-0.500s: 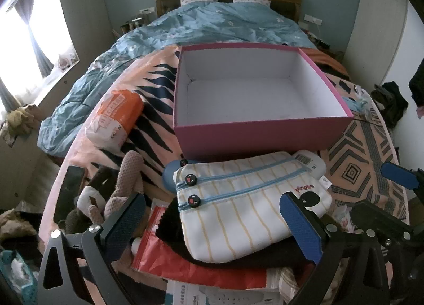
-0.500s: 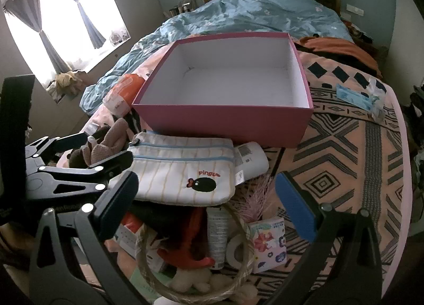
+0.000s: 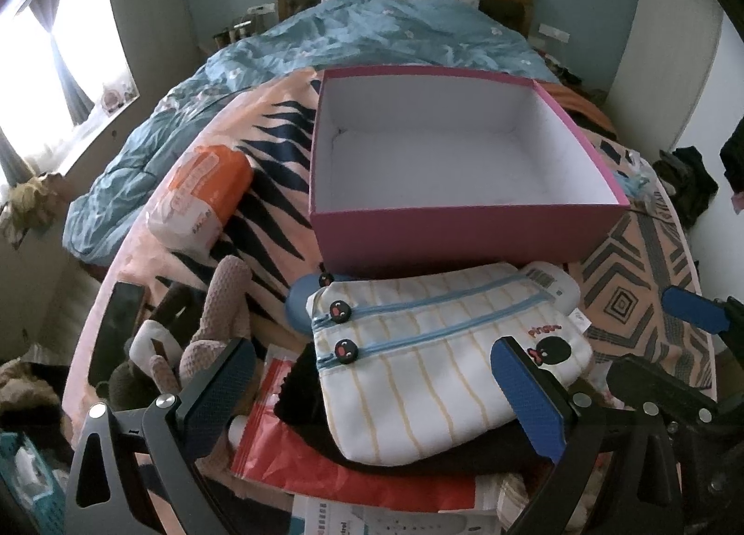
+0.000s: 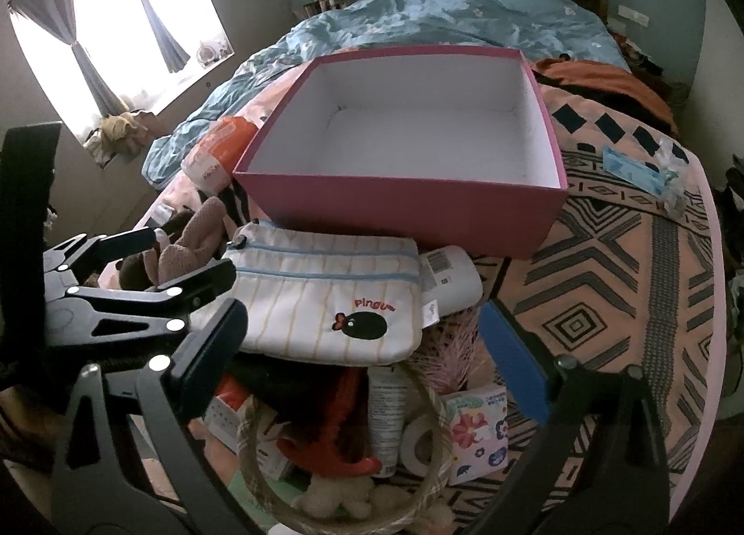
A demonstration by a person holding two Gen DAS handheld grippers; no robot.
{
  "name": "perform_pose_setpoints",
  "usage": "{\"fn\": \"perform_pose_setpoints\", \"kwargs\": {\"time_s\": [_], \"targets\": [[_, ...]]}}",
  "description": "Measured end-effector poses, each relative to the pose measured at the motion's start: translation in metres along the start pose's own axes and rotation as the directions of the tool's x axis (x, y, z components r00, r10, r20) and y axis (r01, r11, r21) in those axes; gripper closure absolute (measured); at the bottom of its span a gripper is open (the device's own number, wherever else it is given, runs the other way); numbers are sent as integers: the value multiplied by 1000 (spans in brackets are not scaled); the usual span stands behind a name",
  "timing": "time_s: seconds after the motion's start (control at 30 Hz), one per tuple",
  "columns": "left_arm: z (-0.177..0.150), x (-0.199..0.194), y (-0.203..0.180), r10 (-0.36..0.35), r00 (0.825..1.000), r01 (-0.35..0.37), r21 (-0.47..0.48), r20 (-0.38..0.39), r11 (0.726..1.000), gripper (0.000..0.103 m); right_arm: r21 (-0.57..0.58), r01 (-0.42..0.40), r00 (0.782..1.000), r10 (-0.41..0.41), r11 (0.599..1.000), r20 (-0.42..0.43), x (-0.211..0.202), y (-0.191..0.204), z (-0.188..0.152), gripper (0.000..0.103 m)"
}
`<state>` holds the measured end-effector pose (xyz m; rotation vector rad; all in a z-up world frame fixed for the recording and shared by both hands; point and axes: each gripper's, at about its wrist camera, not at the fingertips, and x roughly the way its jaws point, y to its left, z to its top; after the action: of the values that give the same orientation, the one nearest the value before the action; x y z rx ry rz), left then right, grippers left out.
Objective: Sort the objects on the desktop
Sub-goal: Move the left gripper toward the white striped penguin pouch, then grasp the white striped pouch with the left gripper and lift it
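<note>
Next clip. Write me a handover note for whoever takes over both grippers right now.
Left gripper: open, empty, fingers either side of the striped white Pingu zip pouch.
Right gripper: open, empty, above the woven basket of clutter.
Pink cardboard box: nothing inside it.
Done: nothing sorted yet.
Left: pouch, white barcoded bottle, brown plush toy and the pile beneath.

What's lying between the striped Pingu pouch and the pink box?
In the right wrist view, a white bottle with a barcode lies between the pouch and the pink box.
</note>
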<state>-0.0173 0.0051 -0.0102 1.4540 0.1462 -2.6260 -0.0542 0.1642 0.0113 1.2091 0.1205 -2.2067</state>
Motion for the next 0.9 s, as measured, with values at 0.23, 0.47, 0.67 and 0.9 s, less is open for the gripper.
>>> {"fn": "perform_pose_setpoints", "kwargs": {"time_s": [0.23, 0.47, 0.67, 0.9], "targets": [[-3, 16, 14, -25, 998, 22, -48, -62, 999, 0, 4, -11, 999, 12, 1000, -50, 16, -6, 0, 8], [-7, 29, 22, -42, 994, 38, -41, -99, 998, 0, 7, -45, 992, 45, 999, -120, 40, -12, 3, 19], [-8, 44, 27, -79, 986, 73, -45, -144, 996, 1, 10, -70, 983, 71, 997, -169, 63, -18, 12, 20], [-8, 61, 32, -174, 963, 163, -72, -205, 984, 16, 10, -82, 969, 82, 997, -231, 87, -21, 16, 20]]}}
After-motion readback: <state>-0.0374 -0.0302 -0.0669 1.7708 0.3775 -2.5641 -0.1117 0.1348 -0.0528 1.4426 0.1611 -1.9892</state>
